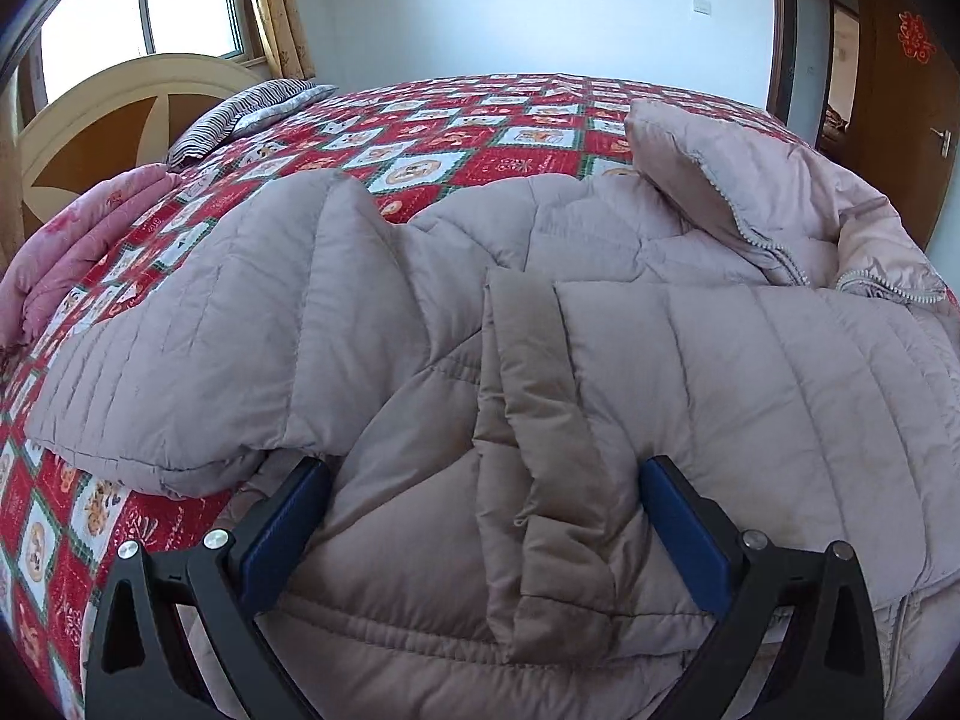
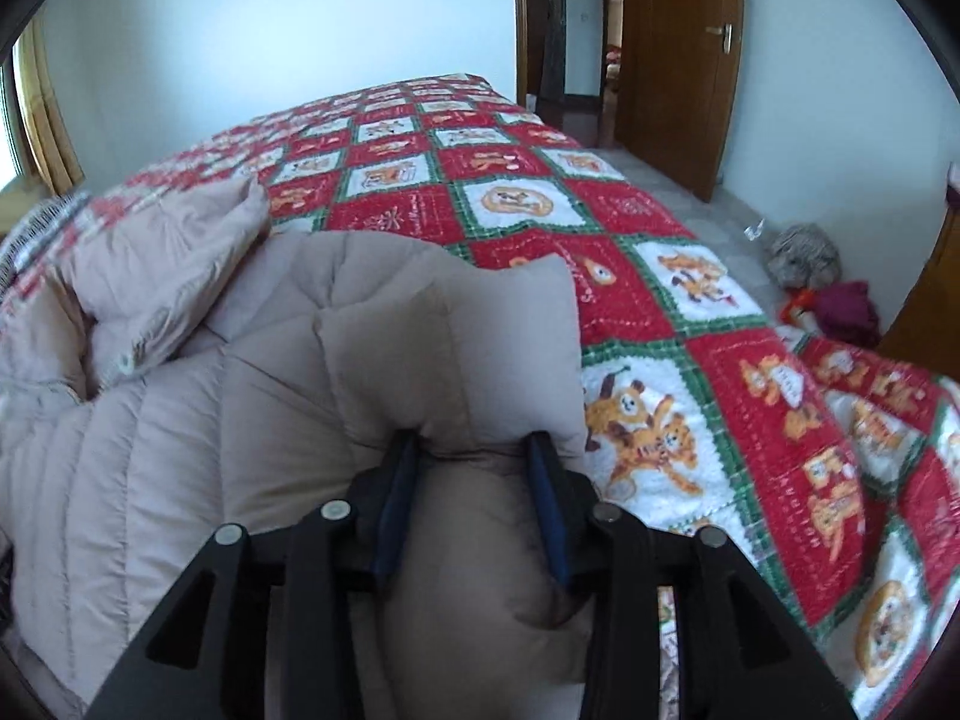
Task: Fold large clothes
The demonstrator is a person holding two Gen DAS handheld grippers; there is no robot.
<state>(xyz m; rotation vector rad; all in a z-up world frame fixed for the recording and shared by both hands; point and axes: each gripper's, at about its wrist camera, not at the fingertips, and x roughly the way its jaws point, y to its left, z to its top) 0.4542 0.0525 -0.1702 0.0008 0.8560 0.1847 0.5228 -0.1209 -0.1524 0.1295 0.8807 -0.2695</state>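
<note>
Jacket (image 1: 456,312) sprawls across red patchwork bedspread (image 1: 480,120) near wooden door (image 2: 678,60).

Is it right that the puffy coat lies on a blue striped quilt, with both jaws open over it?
Not quite: the quilt is red, white and green checked, not blue striped, as the right wrist view shows. The coat does lie on it, with both jaws open over it.

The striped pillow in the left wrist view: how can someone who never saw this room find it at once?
Start at the bed's cream and brown headboard under the window. The striped pillow lies just in front of it on the red patterned quilt. Only it has thin dark and white stripes; the folded blanket beside it is plain pink.
</note>
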